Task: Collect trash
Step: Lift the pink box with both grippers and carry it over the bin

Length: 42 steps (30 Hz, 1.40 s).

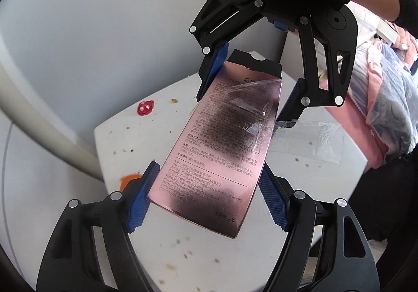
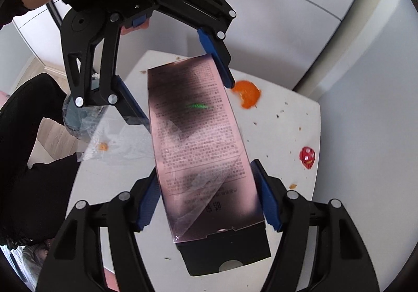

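Left to right in the left wrist view: red mushroom-shaped trinket (image 1: pixel 145 108) and orange peel scrap (image 1: pixel 129 178) lie on the white crumb-strewn tabletop (image 1: pixel 300 161). Shiny pink printed cardboard box (image 1: pixel 222 151) hangs above it, between both tools. Left gripper (image 1: pixel 206 196) pinches the near end; right gripper (image 1: pixel 250 88) half-spread, one pad touching the far end, other side unclear. Judgement: keep box level, grip firm, mind loose clear film (image 1: pixel 305 143)
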{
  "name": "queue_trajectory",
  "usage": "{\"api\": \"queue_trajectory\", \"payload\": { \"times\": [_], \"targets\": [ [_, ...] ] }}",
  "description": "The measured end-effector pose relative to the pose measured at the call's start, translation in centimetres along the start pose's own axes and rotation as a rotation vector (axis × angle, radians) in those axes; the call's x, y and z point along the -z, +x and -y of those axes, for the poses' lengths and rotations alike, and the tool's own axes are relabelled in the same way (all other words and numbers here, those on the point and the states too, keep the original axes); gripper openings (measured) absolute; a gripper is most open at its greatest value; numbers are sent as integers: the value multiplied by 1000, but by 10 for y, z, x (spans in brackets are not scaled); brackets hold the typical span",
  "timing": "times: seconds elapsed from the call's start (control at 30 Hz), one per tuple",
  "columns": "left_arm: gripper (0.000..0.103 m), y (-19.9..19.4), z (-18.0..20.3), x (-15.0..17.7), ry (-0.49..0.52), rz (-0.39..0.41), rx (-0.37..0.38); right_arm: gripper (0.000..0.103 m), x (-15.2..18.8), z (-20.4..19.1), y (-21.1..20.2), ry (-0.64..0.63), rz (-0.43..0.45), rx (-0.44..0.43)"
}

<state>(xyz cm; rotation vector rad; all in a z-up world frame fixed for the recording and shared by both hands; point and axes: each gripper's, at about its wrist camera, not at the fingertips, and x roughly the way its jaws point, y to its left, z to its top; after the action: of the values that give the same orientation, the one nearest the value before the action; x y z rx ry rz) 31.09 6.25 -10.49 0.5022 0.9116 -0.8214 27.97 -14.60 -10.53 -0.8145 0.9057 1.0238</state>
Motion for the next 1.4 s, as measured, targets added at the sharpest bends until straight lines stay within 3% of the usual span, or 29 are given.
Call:
{"api": "queue_trajectory", "payload": {
  "times": [0.3, 0.77, 1.4],
  "targets": [
    [72, -49, 41, 23, -62, 3, -97, 64, -40, -37, -9, -109, 33, -7],
    [73, -147, 102, 120, -230, -10, -239, 64, -120, -127, 2, -319, 81, -71],
    [73, -206, 170, 232, -448, -58, -352, 64, -178, -207, 51, -529, 98, -218]
  ]
}}
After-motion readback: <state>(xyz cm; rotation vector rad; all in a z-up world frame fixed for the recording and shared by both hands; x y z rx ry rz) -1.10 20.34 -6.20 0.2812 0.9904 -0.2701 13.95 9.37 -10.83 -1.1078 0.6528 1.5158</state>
